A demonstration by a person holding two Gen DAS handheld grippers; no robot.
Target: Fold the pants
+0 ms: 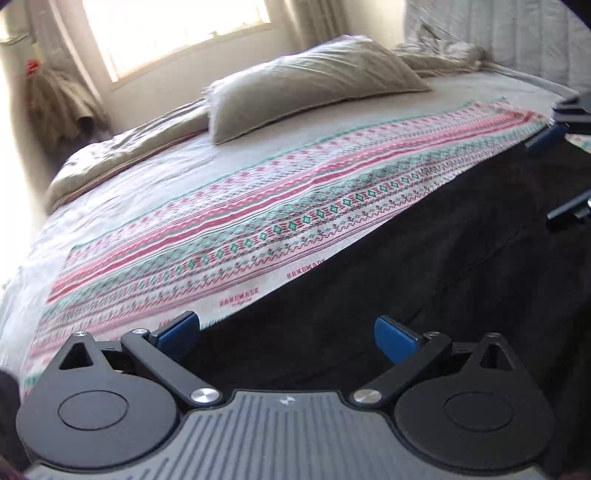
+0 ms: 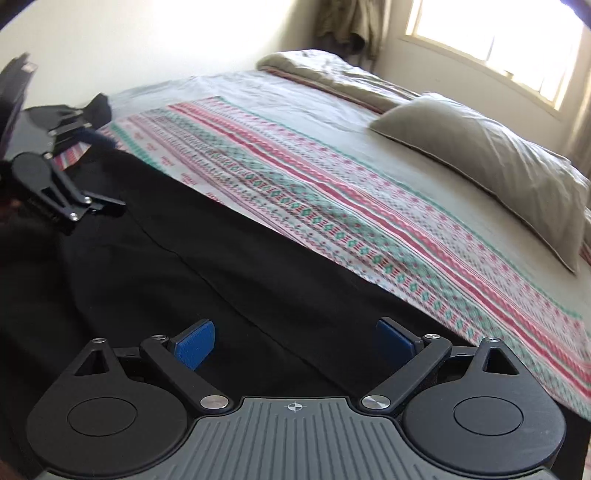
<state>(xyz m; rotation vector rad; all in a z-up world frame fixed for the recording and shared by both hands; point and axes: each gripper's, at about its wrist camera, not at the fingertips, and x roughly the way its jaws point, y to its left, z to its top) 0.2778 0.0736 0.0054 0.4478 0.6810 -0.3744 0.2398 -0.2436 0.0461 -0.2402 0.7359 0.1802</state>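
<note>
Black pants (image 1: 424,266) lie spread flat on a patterned pink, teal and white blanket (image 1: 258,206) on the bed. They also show in the right wrist view (image 2: 192,266), on the same blanket (image 2: 332,192). My left gripper (image 1: 287,338) is open, its blue pads just above the pants' near edge, holding nothing. My right gripper (image 2: 295,341) is open above the pants, holding nothing. The right gripper shows at the right edge of the left wrist view (image 1: 565,173), and the left gripper at the left edge of the right wrist view (image 2: 98,173).
A grey pillow (image 1: 317,85) lies on the light sheet beyond the blanket. A crumpled duvet (image 1: 129,147) is bunched at the bed's far side under a bright window (image 1: 177,29). A padded headboard (image 1: 498,33) stands at the right.
</note>
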